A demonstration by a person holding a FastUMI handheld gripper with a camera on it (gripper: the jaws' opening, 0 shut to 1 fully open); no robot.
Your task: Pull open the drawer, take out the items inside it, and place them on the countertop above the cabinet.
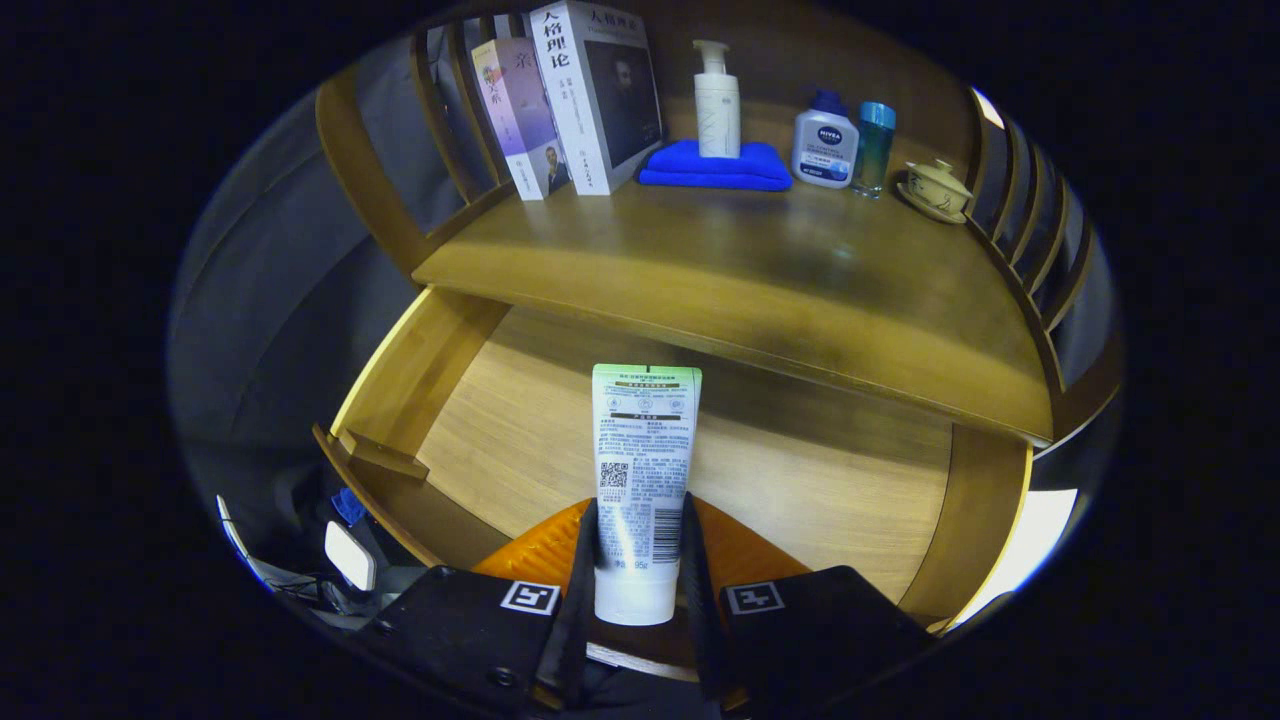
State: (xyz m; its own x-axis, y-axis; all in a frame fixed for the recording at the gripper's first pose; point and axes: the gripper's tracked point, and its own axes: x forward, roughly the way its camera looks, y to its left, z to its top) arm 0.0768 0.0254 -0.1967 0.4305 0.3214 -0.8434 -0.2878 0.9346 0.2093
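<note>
tool [640,560] clamps tube [645,470] | over open drawer [800,480], seemingly lifted

Far beyond the fingers stand two books [565,100], a pump bottle [717,100] on a blue cloth [715,167], two bottles [845,145] and a lidded cup [935,187].

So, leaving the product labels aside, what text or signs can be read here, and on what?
"人格理论": on the spine and cover of the white book on the countertop.
"亲": on the lilac book beside it; the rest of its title is too blurred to read.
Square black-and-white marker: a sign without words on the gripper, whose jaws are shut on the tube above the open drawer.
</note>
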